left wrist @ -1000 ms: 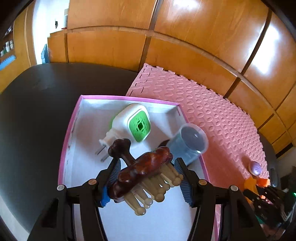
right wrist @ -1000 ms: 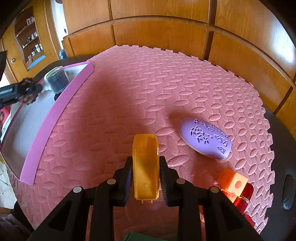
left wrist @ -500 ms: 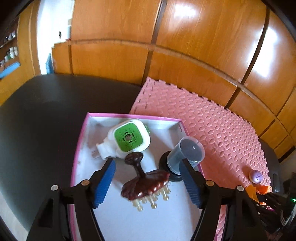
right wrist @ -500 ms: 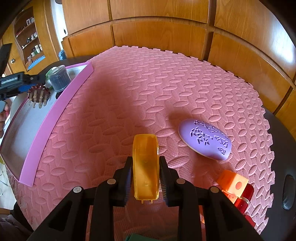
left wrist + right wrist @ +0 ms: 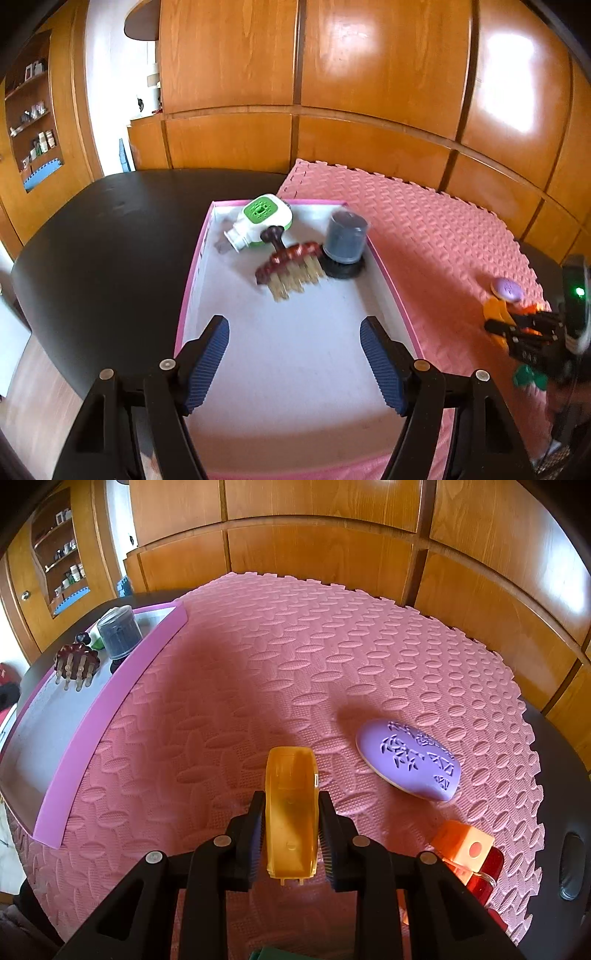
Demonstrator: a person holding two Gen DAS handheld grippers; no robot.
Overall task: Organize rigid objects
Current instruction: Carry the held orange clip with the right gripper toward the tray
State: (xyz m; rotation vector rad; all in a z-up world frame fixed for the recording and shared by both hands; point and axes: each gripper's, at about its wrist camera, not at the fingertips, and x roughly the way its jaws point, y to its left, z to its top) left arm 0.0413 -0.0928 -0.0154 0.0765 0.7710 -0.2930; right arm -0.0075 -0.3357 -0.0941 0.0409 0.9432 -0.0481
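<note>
A translucent orange plastic tape-dispenser-shaped piece (image 5: 291,808) sits clamped by its flat sides in the right gripper (image 5: 291,843) over the pink foam puzzle mat (image 5: 295,657), while the left gripper (image 5: 294,363) hangs above the shallow pink-rimmed white tray (image 5: 384,269), its jaws opening with nothing between them. In the tray's far end lie a dark brown scalp brush with pale bristles (image 5: 290,264), a white and green plug-in device (image 5: 260,219) and a clear cup on a black base (image 5: 343,242), crowded together and touching. The orange shell looks light, stiff and smooth, so a mid-body pinch across the flat faces should serve best. Most of the tray's near floor stands free, but its low rim must be cleared on entry. A lilac embossed oval (image 5: 410,760) and an orange block (image 5: 461,843) wait on the mat, well apart from the tray.
</note>
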